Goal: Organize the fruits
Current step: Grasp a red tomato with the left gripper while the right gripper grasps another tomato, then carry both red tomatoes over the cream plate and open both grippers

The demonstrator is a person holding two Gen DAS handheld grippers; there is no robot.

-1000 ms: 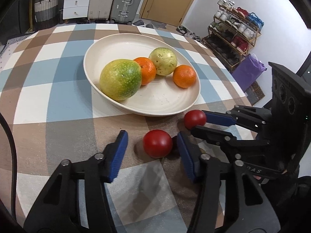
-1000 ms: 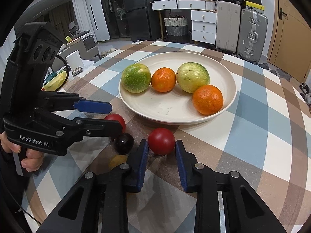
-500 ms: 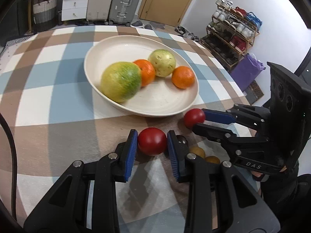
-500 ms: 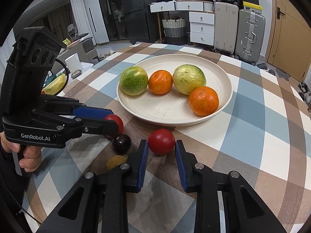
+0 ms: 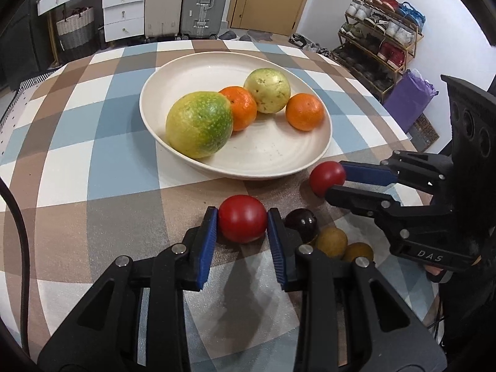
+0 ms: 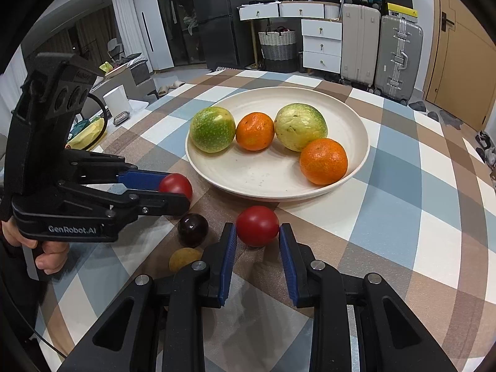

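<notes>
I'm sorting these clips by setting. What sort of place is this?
Most likely a lived-in home, a dining area near the entrance. A checked tablecloth covers the table with the fruit plate, a loaded shoe rack stands by the wall, and suitcases sit beside white drawers.

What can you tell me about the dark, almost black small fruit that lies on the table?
The dark fruit is small, round and glossy, deep purple to nearly black, with a light reflection on top; it looks like a plum or a similar smooth-skinned fruit. It rests on the checked tablecloth, outside the plate, between the two red fruits that the grippers hold. In the left wrist view it sits right behind one blue pad of the left gripper and against a yellowish fruit. No gripper holds it.
</notes>
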